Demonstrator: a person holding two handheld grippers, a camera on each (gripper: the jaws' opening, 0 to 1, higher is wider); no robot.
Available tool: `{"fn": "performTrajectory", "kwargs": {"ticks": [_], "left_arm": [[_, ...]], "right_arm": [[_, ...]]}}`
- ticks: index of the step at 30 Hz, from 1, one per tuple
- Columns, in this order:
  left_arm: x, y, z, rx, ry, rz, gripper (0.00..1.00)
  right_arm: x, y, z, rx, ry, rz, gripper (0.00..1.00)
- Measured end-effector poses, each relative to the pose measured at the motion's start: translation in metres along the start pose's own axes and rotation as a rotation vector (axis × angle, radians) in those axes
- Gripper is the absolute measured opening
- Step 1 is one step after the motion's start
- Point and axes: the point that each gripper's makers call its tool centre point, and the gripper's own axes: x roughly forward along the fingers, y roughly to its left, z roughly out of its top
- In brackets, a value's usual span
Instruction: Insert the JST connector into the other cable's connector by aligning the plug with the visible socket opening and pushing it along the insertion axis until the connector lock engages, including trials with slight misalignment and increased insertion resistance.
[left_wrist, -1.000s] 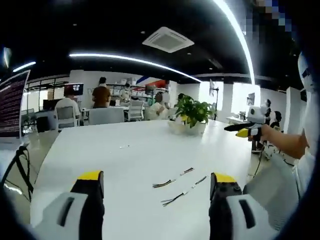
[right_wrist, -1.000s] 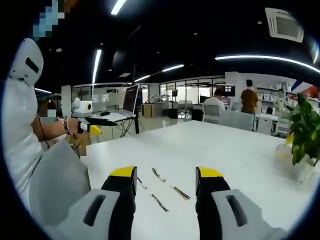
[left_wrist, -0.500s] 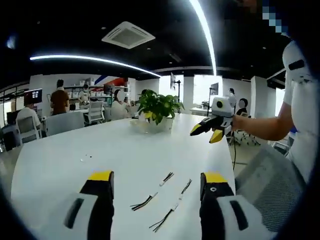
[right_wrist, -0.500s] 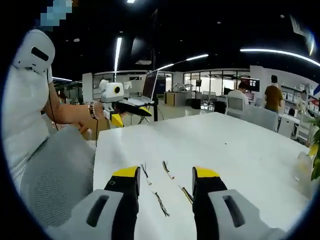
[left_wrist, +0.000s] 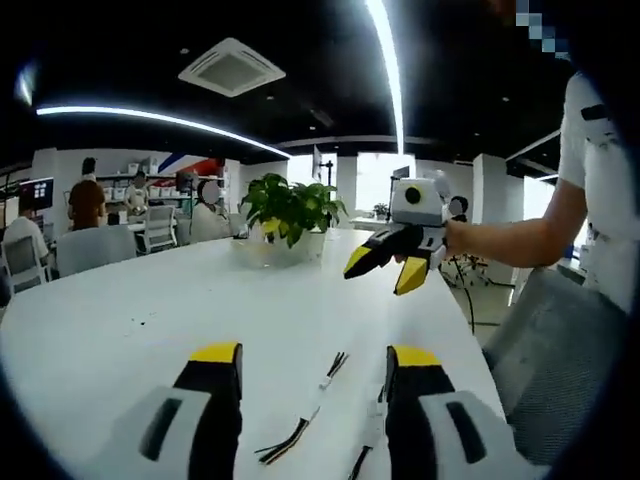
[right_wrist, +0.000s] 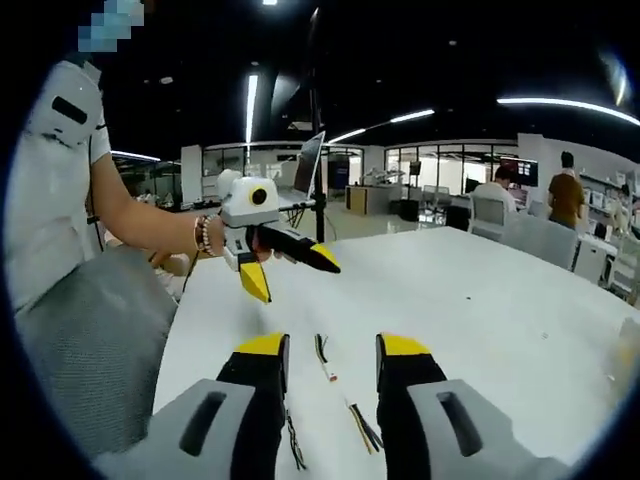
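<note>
I see a wide white table (left_wrist: 150, 320) in an open office. In the left gripper view, my left gripper (left_wrist: 315, 375) rises from the bottom with its two yellow-tipped jaws spread well apart and nothing between them. On the table between those jaws lies a thin cable (left_wrist: 310, 410) with dark wires fanning out at its near end and a small pale connector partway along. A second cable (left_wrist: 365, 445) lies just beside it, partly hidden by the jaw on the right of the view. Beyond them, the right gripper (left_wrist: 385, 265) hangs in the air above the table, jaws apart and empty, held by a hand (left_wrist: 460, 235). A potted plant (left_wrist: 285, 210) stands farther back on the table.

In the right gripper view, my right gripper (right_wrist: 328, 350) also has its jaws apart, gripping nothing. One cable (right_wrist: 325, 358) lies on the table between them; the other cable (right_wrist: 362, 425) lies nearer, close to the jaw on the right of the view. The left gripper (right_wrist: 290, 270) floats ahead, above the table, jaws spread and empty. A grey mesh chair (right_wrist: 80, 340) stands beside the table.
</note>
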Motion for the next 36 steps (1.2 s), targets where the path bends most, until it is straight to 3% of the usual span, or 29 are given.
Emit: {"fn": "performTrajectory", "kwargs": {"ticks": [5,8,13,18,22,26,30,36], "left_arm": [[0.017,0.000,-0.025,0.013,0.047,-0.031,0.50],[0.021,0.003,-0.043,0.065,0.111,-0.024,0.60],[0.025,0.009,-0.055,-0.006,0.092,-0.016,0.47],[0.032,0.010,-0.069,0.000,0.114,-0.008,0.48],[0.034,0.012,-0.078,-0.006,0.138,0.007,0.45],[0.037,0.008,-0.083,-0.013,0.141,0.001,0.33],[0.041,0.008,-0.092,-0.025,0.162,0.017,0.36],[0.041,0.007,-0.102,-0.057,0.169,0.009,0.27]], "right_arm": [[0.019,-0.003,-0.025,0.002,0.073,0.039,0.31],[0.027,-0.001,-0.034,0.000,0.090,0.072,0.32],[0.037,-0.005,-0.050,0.002,0.130,0.091,0.28],[0.046,-0.018,-0.056,-0.006,0.090,-0.020,0.27],[0.048,-0.016,-0.069,0.000,0.117,-0.023,0.23],[0.048,-0.019,-0.083,0.028,0.136,-0.040,0.21],[0.046,-0.027,-0.096,0.039,0.156,-0.089,0.17],[0.044,-0.029,-0.110,0.086,0.159,-0.100,0.15]]}}
